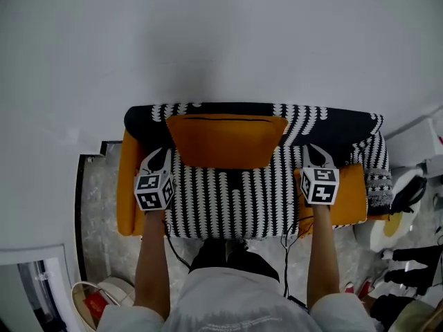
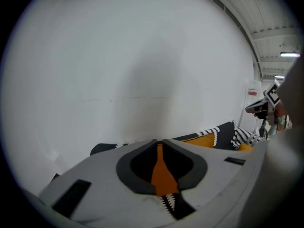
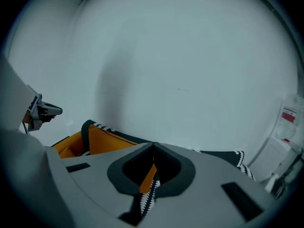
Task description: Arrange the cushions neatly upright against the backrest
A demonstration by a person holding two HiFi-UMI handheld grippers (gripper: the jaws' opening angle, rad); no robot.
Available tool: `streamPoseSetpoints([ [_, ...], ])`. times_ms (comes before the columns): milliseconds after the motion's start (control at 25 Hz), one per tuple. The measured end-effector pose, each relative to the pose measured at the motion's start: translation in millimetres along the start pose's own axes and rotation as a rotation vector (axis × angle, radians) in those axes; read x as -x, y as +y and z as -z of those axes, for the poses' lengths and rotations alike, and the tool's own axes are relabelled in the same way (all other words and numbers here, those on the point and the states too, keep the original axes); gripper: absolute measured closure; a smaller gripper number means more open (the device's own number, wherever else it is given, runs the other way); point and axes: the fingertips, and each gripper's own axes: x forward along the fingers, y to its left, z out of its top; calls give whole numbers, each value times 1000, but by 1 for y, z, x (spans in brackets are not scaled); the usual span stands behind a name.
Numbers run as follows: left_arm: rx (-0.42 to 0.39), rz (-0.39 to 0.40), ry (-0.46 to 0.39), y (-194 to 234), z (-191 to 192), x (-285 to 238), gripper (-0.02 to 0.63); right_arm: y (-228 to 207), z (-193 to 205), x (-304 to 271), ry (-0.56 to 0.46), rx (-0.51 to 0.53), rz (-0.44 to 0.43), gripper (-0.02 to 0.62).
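Note:
One orange cushion (image 1: 227, 140) stands upright against the middle of the backrest (image 1: 332, 122) of a sofa with a black-and-white patterned cover. It also shows in the left gripper view (image 2: 202, 139) and the right gripper view (image 3: 107, 139). My left gripper (image 1: 160, 155) hovers over the seat near the orange left armrest (image 1: 127, 185). Its jaws stand a narrow slit apart (image 2: 158, 142) and hold nothing. Over the seat's right side, beside the right armrest (image 1: 351, 194), my right gripper (image 1: 313, 149) is shut and empty (image 3: 153, 145). Neither gripper touches the cushion.
A plain white wall (image 1: 221, 40) rises right behind the sofa. Bags and white items (image 1: 408, 192) crowd the floor to the right. A round basket (image 1: 104, 299) sits on the floor at the lower left. I stand at the sofa's front edge.

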Motion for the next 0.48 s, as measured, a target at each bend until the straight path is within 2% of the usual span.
streamPoseSetpoints([
  [160, -45, 69, -31, -42, -15, 16, 572, -14, 2, 47, -22, -34, 21, 591],
  [360, -93, 170, -69, -102, -41, 17, 591, -46, 13, 99, -36, -69, 84, 591],
  [480, -148, 248, -76, -143, -53, 14, 591, -63, 21, 125, -39, -118, 124, 591],
])
